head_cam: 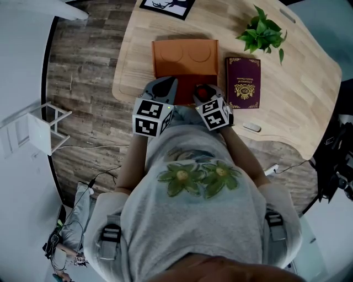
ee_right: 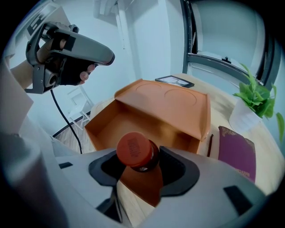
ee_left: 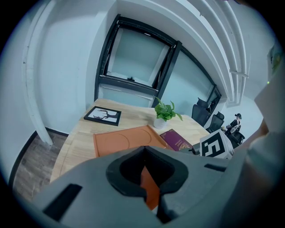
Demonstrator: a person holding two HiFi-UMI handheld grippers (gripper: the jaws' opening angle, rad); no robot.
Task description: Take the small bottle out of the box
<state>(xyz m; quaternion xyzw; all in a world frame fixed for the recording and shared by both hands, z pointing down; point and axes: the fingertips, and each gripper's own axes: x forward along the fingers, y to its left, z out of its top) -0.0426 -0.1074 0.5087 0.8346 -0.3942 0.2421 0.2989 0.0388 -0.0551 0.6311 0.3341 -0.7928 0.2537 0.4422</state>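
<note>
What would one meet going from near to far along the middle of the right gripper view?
Right gripper, shut on the small bottle with a red cap → open orange box → framed picture at the table's far edge.

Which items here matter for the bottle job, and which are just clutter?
Job:
small bottle, gripped in right tongs
open orange box
left tongs, shut and empty

Lying about:
purple book
potted plant
framed picture
</note>
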